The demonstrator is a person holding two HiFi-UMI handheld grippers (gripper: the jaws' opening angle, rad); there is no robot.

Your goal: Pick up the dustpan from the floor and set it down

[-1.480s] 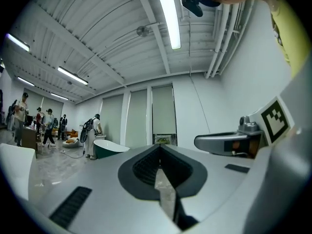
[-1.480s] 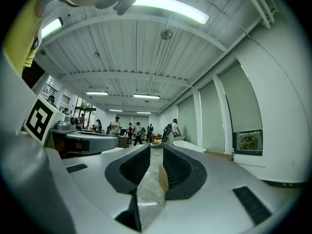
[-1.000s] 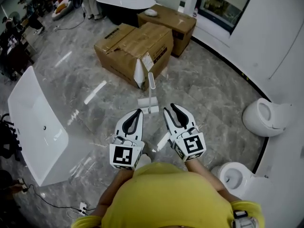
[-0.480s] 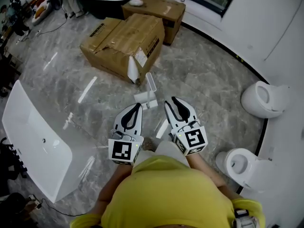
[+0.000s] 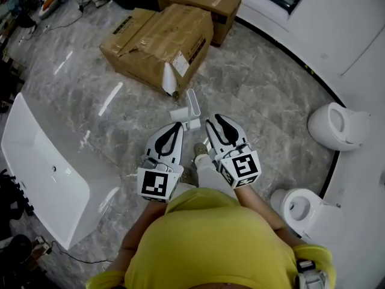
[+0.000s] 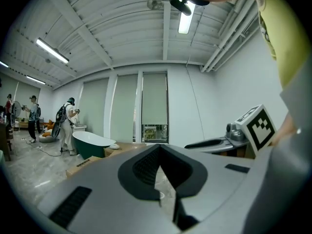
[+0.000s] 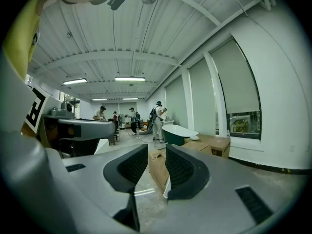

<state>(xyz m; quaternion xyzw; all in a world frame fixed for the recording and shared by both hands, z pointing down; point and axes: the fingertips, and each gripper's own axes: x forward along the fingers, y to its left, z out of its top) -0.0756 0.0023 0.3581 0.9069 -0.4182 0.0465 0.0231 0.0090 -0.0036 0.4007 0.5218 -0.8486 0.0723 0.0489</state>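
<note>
The dustpan (image 5: pixel 192 107) is white all over: a slim upright handle with a rounded top, rising from a small flat pan at its foot. It stands on the grey marbled floor (image 5: pixel 264 95) just beside the near corner of the big cardboard box (image 5: pixel 159 38), on the side of the box that faces me, close to a white sheet that leans on that corner. Nothing holds it.

My left hand-held gripper (image 5: pixel 176 125) is on my side of the dustpan, farther from the box, its tip near the pan but apart from it. Its jaws meet at the tips with nothing between them. My right hand-held gripper (image 5: pixel 212 122) is level with the left one, just as far from the box, its jaws a little apart and empty; through the gap I see the box and bare floor
</note>
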